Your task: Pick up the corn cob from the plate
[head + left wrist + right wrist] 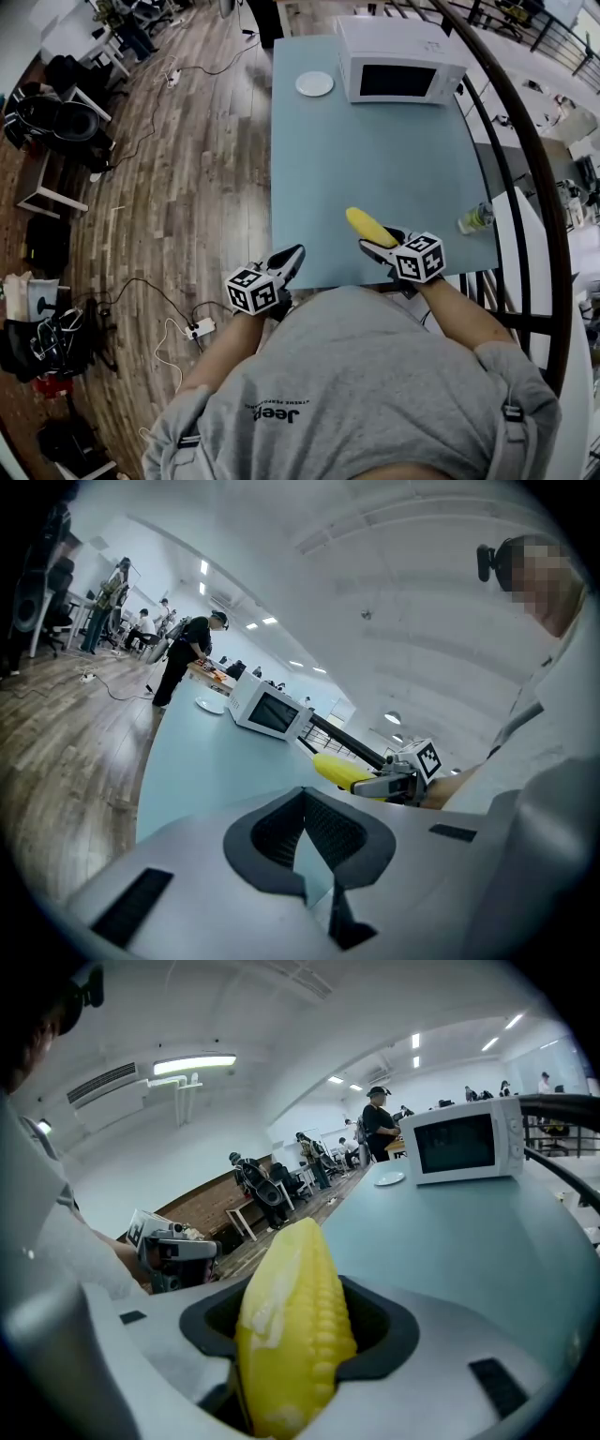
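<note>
My right gripper [377, 243] is shut on the yellow corn cob [367, 226], held over the near part of the light blue table [375, 159]. In the right gripper view the cob [295, 1316] fills the gap between the jaws and sticks out past them. The white plate [314, 83] sits bare at the table's far end, left of the microwave. My left gripper [291, 256] hangs at the table's near left edge, its jaws together with nothing in them. The left gripper view shows the cob [339, 770] in the right gripper [394, 782] off to its right.
A white microwave [398, 61] stands at the far end of the table. A small bottle [476, 218] stands at the table's right edge. A dark railing [506, 159] curves along the right. Cables and a power strip [200, 328] lie on the wooden floor to the left.
</note>
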Motion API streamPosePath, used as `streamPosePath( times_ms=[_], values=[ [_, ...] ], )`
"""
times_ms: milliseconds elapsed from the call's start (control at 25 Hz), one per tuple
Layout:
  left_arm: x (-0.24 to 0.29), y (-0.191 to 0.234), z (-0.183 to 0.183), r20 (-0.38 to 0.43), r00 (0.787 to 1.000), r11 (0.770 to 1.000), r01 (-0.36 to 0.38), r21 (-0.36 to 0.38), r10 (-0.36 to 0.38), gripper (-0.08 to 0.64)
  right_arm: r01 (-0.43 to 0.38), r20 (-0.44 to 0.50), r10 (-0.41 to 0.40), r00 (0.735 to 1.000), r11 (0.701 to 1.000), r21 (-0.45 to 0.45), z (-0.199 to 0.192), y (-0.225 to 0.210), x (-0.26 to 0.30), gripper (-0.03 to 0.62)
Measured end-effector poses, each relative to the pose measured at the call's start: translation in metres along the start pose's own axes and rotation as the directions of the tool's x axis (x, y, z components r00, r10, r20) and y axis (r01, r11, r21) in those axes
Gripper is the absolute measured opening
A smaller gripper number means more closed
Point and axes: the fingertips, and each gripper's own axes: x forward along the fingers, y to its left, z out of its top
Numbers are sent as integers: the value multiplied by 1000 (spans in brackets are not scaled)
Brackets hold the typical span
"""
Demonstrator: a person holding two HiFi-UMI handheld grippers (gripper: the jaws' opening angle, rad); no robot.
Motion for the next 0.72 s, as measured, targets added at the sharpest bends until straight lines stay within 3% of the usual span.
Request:
streamPosePath(
  times_ms=[320, 720],
  values=[
    [-1, 0, -8, -12, 1000, 1000, -5, -15, 5, 18, -9, -44, 11, 999, 999, 53, -24, -3, 3, 255],
    [1, -5, -2, -9, 1000, 1000, -2, -5, 1, 18, 0, -20, 1, 1000, 997, 72, -18, -9, -4, 256]
  ],
)
